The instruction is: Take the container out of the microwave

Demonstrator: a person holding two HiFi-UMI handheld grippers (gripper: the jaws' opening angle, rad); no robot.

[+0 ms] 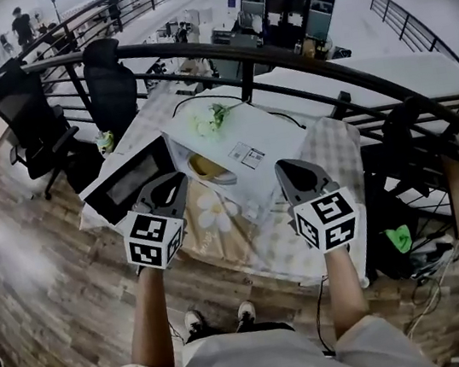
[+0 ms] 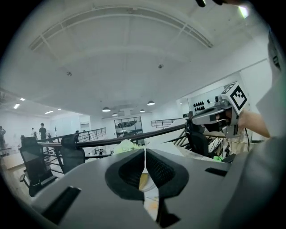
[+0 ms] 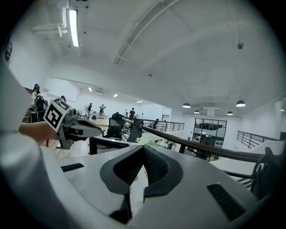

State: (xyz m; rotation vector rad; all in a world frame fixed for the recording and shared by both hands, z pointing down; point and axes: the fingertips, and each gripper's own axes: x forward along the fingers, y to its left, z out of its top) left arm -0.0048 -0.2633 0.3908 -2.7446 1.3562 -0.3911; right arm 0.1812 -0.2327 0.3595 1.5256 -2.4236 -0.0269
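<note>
While its door [image 1: 130, 181] gapes, the microwave [image 1: 244, 141] half-hides the container [image 1: 206, 168].

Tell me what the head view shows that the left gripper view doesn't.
Only the head view shows the microwave's open door, the yellowish container inside it, the flowered tablecloth and the person's shoes. Only the left gripper view shows the ceiling lamps, and the left tool's jaws together with nothing between them; behind them there is just a yellowish sliver, which I cannot identify. Both show the right tool, the curved railing, the black office chairs and the flowers.
</note>
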